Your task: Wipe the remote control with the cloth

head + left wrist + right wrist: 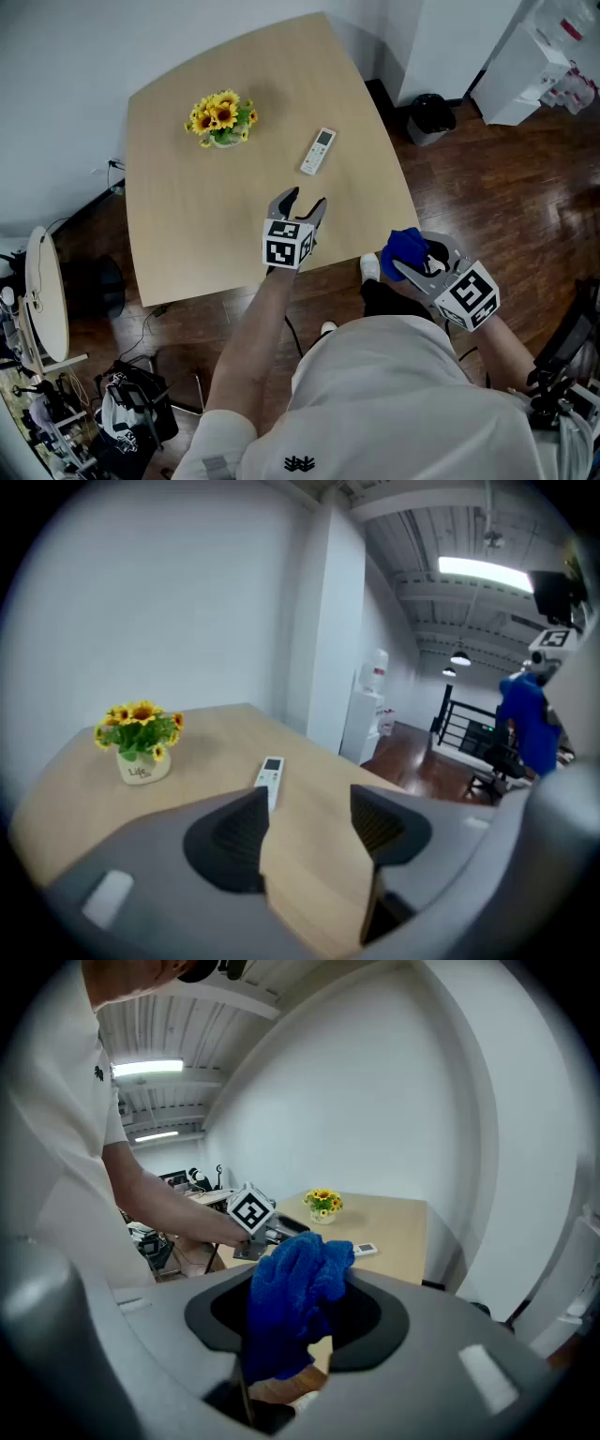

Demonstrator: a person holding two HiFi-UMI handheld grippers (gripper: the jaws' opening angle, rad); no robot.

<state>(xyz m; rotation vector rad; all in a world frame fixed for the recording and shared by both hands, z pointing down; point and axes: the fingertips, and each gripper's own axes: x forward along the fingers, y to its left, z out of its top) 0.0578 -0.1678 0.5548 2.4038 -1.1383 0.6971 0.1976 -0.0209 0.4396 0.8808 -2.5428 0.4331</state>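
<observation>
Up top in the middle, on the table (187, 234): white remote (318, 151), lying flat, right of the flowers (222, 117). Just below, left gripper (300, 208), jaws apart, holding nothing. Lower right, past the table edge, right gripper (412, 263) clamped on blue cloth (401, 246).

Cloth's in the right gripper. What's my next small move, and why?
Probably ease the left gripper forward to the remote, jaws open as they are. The remote lies untouched on the table, ahead of those jaws, which hold nothing. The right gripper is shut on the blue cloth, beyond the table's near edge, so steadying the remote comes first.
</observation>
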